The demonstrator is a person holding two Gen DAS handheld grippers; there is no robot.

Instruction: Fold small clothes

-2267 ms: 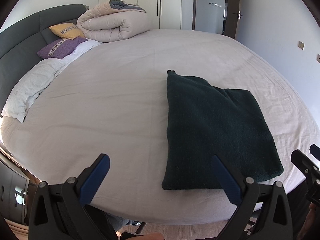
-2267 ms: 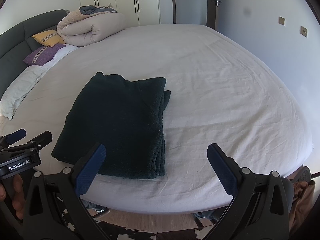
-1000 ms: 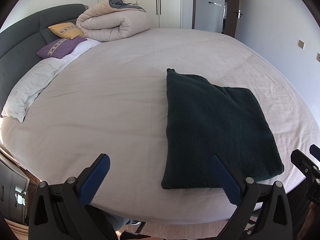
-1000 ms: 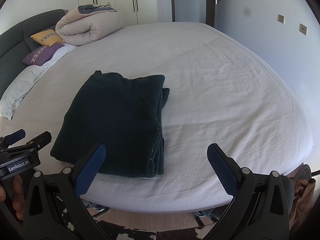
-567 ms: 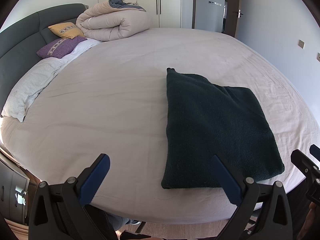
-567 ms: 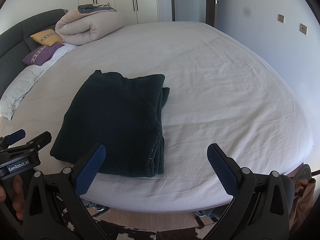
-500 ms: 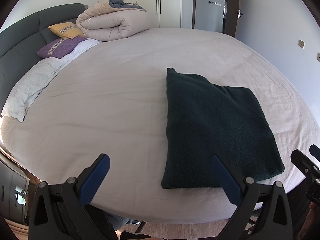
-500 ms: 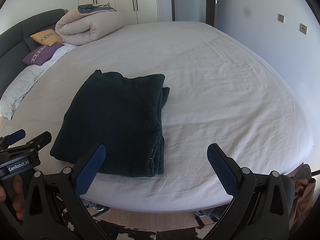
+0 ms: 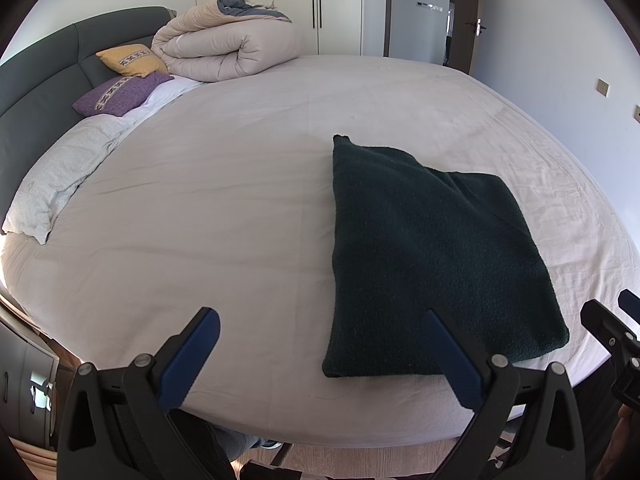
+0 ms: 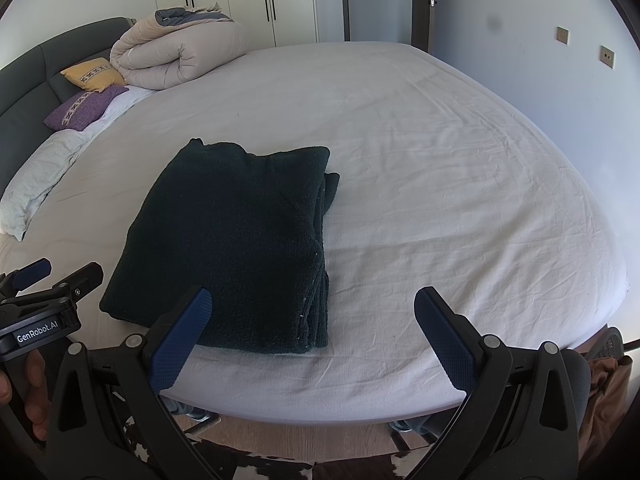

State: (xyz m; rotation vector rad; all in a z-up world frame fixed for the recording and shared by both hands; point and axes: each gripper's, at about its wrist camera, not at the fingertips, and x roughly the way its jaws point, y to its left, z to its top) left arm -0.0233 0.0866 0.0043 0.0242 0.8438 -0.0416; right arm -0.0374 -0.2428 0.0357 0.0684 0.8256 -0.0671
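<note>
The left tool (image 9: 320, 354) is spread wide and empty, held off the near edge of the bed (image 9: 224, 216). The right tool (image 10: 312, 330) is likewise spread wide, empty, and held off the same edge. Neither tool touches fabric.

The dark green garment (image 10: 240, 248) lies on the bed close to the near edge, roughly midway between the two tools. It forms a compact rectangle of several stacked layers. The layer edges show along its right side in the right wrist view. The far left corner ends in a small raised point. The top surface carries one shallow diagonal crease.

Step in hand: judged from the layered rectangle and both empty tools, the folding of this garment appears complete or one fold short of it. No other loose clothing shows on the bed.

Next move, as a judgement:
- If one further fold is wanted, pinch both near corners and carry them to the far edge of the garment.
- Grip all layers together, or the stack will likely shear apart.
- Otherwise, flatten the raised point.

A rolled duvet (image 9: 228, 50) and cushions (image 9: 124, 82) sit at the far left corner, well apart.
</note>
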